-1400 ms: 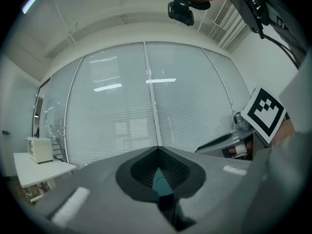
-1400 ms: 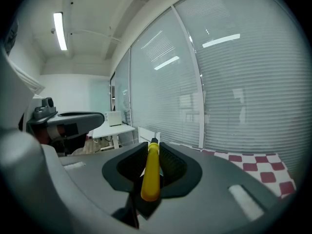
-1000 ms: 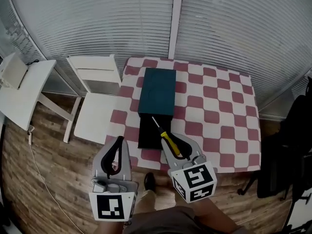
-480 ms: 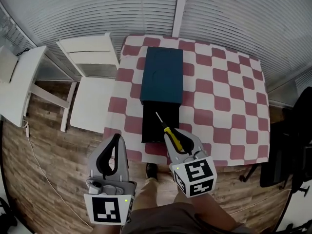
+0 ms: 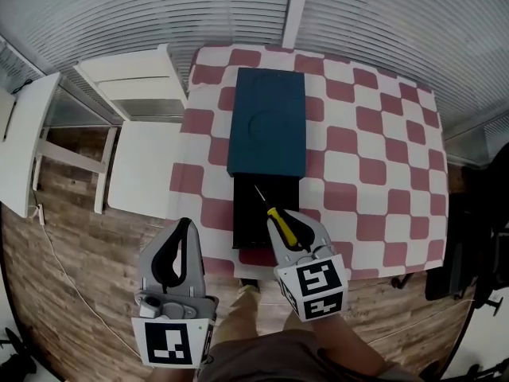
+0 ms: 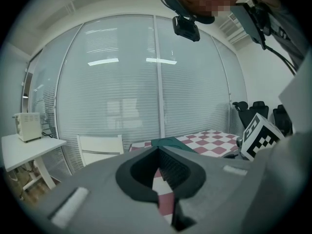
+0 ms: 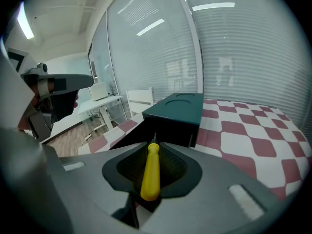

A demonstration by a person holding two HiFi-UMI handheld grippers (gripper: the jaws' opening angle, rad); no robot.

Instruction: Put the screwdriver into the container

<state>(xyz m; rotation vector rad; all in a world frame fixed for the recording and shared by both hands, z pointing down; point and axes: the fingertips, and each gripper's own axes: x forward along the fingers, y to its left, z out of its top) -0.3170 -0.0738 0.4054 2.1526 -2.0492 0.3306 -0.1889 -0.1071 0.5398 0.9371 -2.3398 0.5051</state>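
Observation:
My right gripper [image 5: 288, 231] [image 7: 152, 172] is shut on a screwdriver [image 5: 277, 219] [image 7: 150, 172] with a yellow handle, its thin shaft pointing away over the open black drawer [image 5: 261, 212]. That drawer is pulled out of a dark teal container [image 5: 267, 133] [image 7: 178, 111] lying on the red-and-white checked table [image 5: 366, 157]. My left gripper [image 5: 176, 259] [image 6: 158, 179] hangs off the table's near-left corner over the wooden floor. Its jaws are shut with nothing in them.
A white chair [image 5: 137, 138] stands at the table's left side, and a white side table [image 5: 20, 153] lies further left. Slatted blinds [image 5: 159, 14] run along the far wall. Dark office chairs [image 5: 477, 237] crowd the right edge. A white cable [image 5: 71, 285] trails on the floor.
The head view has moved forward, so the table and container sit closer below me. Both grippers keep their places in the view, the right one still holding the screwdriver over the drawer.

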